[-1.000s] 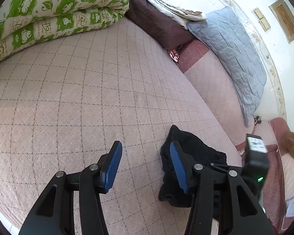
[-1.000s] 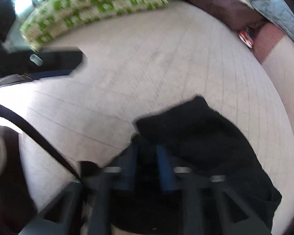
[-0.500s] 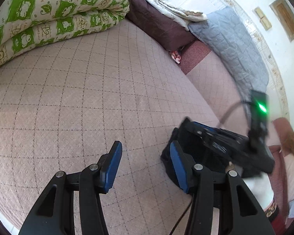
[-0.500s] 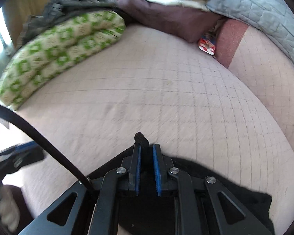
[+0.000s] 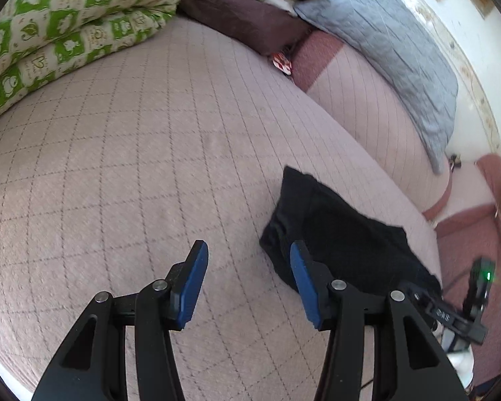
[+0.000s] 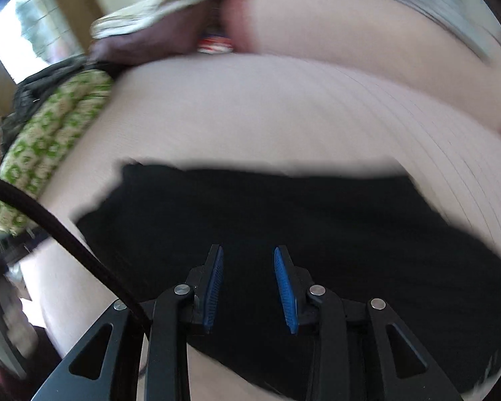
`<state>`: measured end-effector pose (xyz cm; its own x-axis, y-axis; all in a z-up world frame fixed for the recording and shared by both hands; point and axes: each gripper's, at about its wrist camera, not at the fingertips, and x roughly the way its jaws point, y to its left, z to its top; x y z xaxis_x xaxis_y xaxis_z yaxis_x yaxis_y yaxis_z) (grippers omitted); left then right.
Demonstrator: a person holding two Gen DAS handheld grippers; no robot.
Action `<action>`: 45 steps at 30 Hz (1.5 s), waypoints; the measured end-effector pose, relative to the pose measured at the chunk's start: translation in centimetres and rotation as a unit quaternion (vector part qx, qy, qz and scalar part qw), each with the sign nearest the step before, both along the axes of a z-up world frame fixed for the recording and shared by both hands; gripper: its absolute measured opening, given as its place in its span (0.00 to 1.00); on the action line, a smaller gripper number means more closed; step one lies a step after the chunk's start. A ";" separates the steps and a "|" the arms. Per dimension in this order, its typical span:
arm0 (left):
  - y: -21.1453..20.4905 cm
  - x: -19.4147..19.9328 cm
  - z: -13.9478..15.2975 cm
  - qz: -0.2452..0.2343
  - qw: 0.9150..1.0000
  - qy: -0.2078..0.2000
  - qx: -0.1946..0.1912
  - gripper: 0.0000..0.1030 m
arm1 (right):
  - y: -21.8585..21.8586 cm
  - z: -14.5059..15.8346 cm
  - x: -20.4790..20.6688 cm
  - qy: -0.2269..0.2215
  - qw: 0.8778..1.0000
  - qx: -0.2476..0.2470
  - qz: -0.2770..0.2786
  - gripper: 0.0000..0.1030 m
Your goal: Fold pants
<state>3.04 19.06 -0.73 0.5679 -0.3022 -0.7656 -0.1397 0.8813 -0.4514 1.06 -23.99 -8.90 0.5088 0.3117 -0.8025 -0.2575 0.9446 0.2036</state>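
Note:
The black pants (image 5: 344, 234) lie folded in a compact bundle on the pink quilted bed (image 5: 133, 167), near its right edge. My left gripper (image 5: 247, 250) is open and empty, hovering over the bedspread just left of the pants. In the right wrist view the pants (image 6: 284, 220) spread wide below my right gripper (image 6: 248, 255), which is open and empty just above the fabric. The right gripper's body (image 5: 464, 310) shows at the lower right of the left wrist view.
A green and cream patterned duvet (image 5: 60, 33) is stacked at the bed's far left. A dark maroon pillow (image 5: 237, 16) and a grey quilted pillow (image 5: 390, 50) lie at the head. A second pink mattress (image 5: 367, 100) adjoins on the right. A black cable (image 6: 50, 217) crosses the right wrist view.
My right gripper has opened and let go of the pants, and drawn back to the bed's right edge. The pants now lie flat on the bed. The left gripper has stayed open.

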 end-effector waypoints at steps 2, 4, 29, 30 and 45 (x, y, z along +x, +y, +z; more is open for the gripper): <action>-0.4 -0.2 -0.4 -0.007 1.000 0.007 0.002 0.49 | -5.4 -1.4 -2.2 0.013 0.998 0.017 -0.053 0.34; -0.7 -0.3 -0.9 -0.009 1.000 0.015 0.005 0.50 | -10.5 -2.1 -4.8 0.015 0.994 0.037 -0.104 0.33; -2.2 4.0 -3.0 0.021 0.999 0.021 -0.019 0.70 | -26.8 -6.5 -10.8 -0.040 0.921 0.266 -0.281 0.83; -2.2 4.4 -3.0 0.020 0.999 0.020 -0.019 0.72 | -26.8 -6.5 -10.9 -0.044 0.920 0.268 -0.284 0.83; -0.1 4.7 -2.0 0.018 0.986 -0.029 -0.166 0.81 | -26.1 -6.6 -10.8 -0.080 0.905 0.299 -0.292 0.93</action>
<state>7.75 18.96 -2.73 0.6228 -0.5093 -0.5939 -0.1339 0.6785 -0.7223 -9.72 -50.12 -15.49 0.8212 0.3066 -0.4813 0.1785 0.6631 0.7269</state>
